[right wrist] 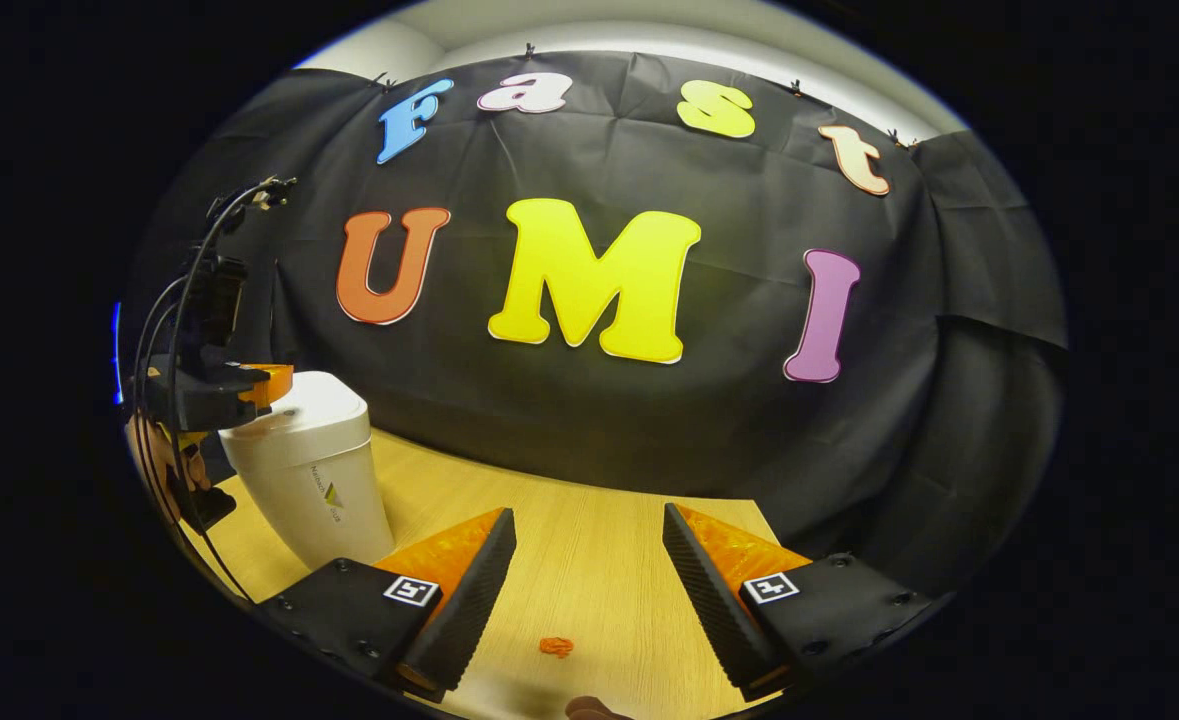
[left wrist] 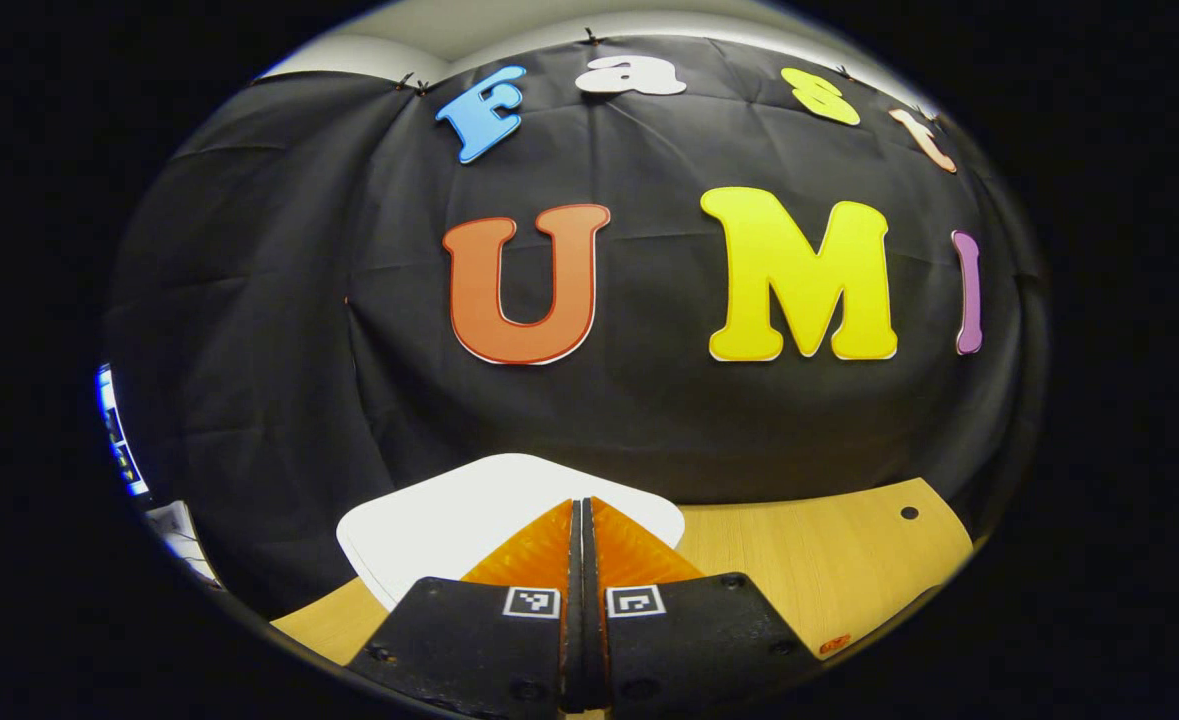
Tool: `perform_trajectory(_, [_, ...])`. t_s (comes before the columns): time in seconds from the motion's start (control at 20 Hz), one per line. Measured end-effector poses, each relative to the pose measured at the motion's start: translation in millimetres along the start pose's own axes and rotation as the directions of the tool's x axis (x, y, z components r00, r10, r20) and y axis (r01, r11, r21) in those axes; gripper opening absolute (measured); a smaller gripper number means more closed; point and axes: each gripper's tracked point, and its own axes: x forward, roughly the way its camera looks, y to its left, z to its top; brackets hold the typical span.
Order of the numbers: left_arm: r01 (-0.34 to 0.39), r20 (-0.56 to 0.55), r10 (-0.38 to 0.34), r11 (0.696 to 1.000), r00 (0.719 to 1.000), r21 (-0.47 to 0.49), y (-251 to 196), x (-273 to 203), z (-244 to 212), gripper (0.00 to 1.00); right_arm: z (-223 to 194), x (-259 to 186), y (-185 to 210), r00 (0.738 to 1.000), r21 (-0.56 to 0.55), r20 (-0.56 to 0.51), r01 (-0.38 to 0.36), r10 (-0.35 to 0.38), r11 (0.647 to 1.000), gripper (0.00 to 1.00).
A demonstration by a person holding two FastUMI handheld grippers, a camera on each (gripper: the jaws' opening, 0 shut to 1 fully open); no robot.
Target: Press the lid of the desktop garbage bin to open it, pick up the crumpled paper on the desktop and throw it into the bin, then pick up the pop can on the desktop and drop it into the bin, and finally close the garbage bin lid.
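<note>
Pressing the lid is, we judge, the step in hand, so we take the garbage bin (right wrist: 309, 470) as our landmark. In the right gripper view the left gripper (right wrist: 267, 384) sits at the bin's top near its left edge, touching or just above the lid — we cannot tell which. In the left gripper view its fingers are brought fully together with nothing between them, their tips over the lid (left wrist: 429, 525), which spreads white and smooth beneath them.

To do this well we would push straight down with the closed tips as one blunt point, near the lid's middle rather than its rim, so the bin does not tip or slide on the desktop (right wrist: 589, 560). A short firm press and a clean lift should leave the lid room to rise.

The bin is a white, rounded container with a domed top and a small mark on its front; the lid looks closed. It stands upright on the wooden desktop, just in front of the booth's wall.

The right gripper (right wrist: 589, 580) waits to the right of the bin, well apart from it, fingers spread wide and holding nothing. A small orange scrap (right wrist: 555, 646) lies on the wood right of the bin, near that gripper.
</note>
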Motion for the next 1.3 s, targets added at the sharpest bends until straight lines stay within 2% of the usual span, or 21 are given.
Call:
perform_trajectory(0.5, [-0.045,-0.115,0.042,0.999,0.992,-0.023,1.2,8.7,-26.3,0.03,-15.4,15.5,0.0,0.999,0.02,-0.039,-0.004,0.005,1.0,0.94])
perform_trajectory(0.6, [-0.052,-0.149,0.054,0.998,0.987,0.018,-0.5,8.3,-31.7,0.03,-20.5,17.9,-1.9,0.999,0.027,-0.05,0.0,0.001,1.0,0.94])
perform_trajectory(0.7, [-0.059,-0.156,0.061,0.998,0.986,0.015,1.5,8.1,-31.8,0.03,-23.0,18.7,-2.7,0.999,0.032,-0.055,0.0,0.001,1.0,0.94])
perform_trajectory(0.75, [-0.063,-0.138,0.061,0.998,0.989,-0.011,2.3,6.9,-28.4,0.03,-24.3,18.9,-2.3,0.998,0.034,-0.057,0.0,0.002,0.999,0.94])
perform_trajectory(1.0, [-0.062,-0.103,0.06,0.998,0.993,-0.016,1.6,7.6,-18.7,0.03,-22.0,15.1,-2.5,0.999,0.035,-0.046,-0.012,0.013,0.999,0.94])
perform_trajectory(1.15, [-0.042,-0.105,0.043,0.999,0.994,0.007,1.2,4.9,-18.0,0.03,-22.2,10.8,-6.4,0.999,0.037,-0.043,-0.011,0.013,0.999,0.94])
perform_trajectory(1.3, [-0.043,-0.033,0.044,0.998,0.998,0.04,3.4,-1.3,8.9,0.03,-20.6,6.3,-10.6,0.999,0.049,-0.036,-0.004,0.006,0.999,0.94])
